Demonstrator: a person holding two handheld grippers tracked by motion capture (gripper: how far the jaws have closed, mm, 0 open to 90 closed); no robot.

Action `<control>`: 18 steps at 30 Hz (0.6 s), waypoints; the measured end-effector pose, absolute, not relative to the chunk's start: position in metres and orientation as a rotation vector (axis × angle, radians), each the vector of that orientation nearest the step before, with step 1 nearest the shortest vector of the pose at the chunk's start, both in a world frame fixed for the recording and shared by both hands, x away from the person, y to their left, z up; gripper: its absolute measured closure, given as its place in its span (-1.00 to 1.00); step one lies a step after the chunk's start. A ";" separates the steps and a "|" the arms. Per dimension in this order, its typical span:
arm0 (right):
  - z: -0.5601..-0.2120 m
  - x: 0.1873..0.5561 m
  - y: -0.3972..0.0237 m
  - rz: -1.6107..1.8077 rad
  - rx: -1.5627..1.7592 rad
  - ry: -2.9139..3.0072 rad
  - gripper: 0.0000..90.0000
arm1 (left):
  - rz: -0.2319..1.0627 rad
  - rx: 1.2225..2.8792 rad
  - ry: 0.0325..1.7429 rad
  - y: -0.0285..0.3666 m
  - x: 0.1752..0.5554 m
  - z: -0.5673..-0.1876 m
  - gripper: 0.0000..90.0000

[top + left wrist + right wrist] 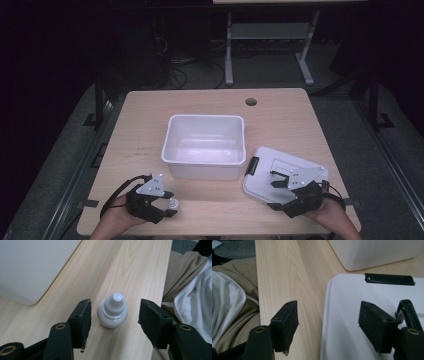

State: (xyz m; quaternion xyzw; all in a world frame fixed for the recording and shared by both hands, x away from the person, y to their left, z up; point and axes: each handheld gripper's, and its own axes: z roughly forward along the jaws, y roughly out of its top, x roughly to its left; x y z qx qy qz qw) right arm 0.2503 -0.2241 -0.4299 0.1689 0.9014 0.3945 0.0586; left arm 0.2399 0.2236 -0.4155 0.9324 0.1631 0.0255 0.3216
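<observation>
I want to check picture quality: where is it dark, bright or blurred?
High view: room beyond the table is dark, the white bin bright. Left gripper view: the small white bottle looks slightly soft. Right gripper view: the white lid looks evenly lit and featureless.

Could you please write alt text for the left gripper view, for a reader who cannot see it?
A small white dropper bottle stands upright on a wooden table between the left gripper's two black jaws, which do not touch it. A white bin sits behind.

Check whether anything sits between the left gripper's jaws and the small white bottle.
Nothing visible does. The small white bottle stands upright on the table between the left gripper pads, bare gaps either side, not yet pinched.
</observation>
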 end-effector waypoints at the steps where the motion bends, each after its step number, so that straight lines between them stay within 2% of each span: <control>1: -0.430 0.250 -0.224 1.195 0.505 2.731 -0.31 | 0.062 2.451 0.430 0.223 0.240 -0.416 -0.02; 18: -0.429 0.249 -0.224 1.199 0.497 2.730 -0.31 | 0.077 2.498 0.410 0.212 0.246 -0.418 0.12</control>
